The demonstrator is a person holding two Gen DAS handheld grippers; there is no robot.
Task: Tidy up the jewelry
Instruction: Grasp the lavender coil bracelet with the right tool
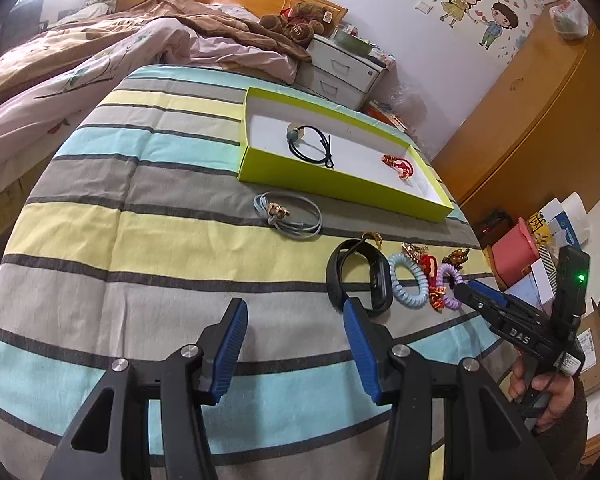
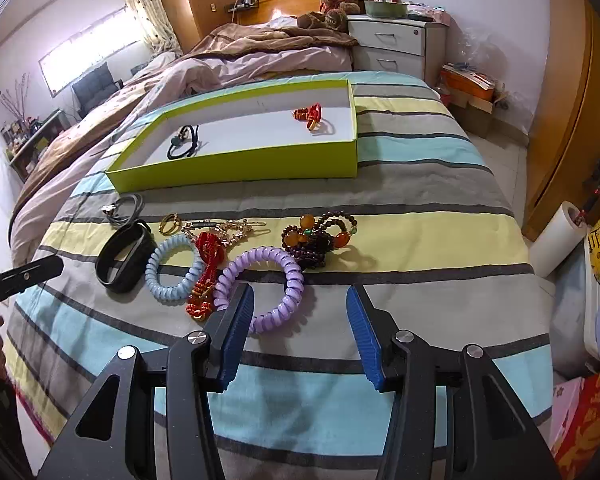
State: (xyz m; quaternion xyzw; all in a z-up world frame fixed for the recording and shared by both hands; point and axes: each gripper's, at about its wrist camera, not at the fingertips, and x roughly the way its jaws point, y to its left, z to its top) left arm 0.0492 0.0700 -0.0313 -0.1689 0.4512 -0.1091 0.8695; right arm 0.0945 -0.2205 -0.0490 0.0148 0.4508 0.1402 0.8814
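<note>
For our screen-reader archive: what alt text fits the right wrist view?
The open right gripper hovers, empty, over a striped bedspread above a purple coil bracelet, with a blue coil bracelet, black band and bead bracelet nearby. Beyond, a green tray holds two pieces.

The right claw (image 2: pixel 300 300) gapes empty over the striped bedspread (image 2: pixel 420 240), beside a purple coil bracelet (image 2: pixel 292 280).

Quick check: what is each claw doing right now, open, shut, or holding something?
Left claw: open, holding nothing, over the striped bedspread.
Right claw: open, holding nothing, just short of the purple spiral hair tie.
</note>
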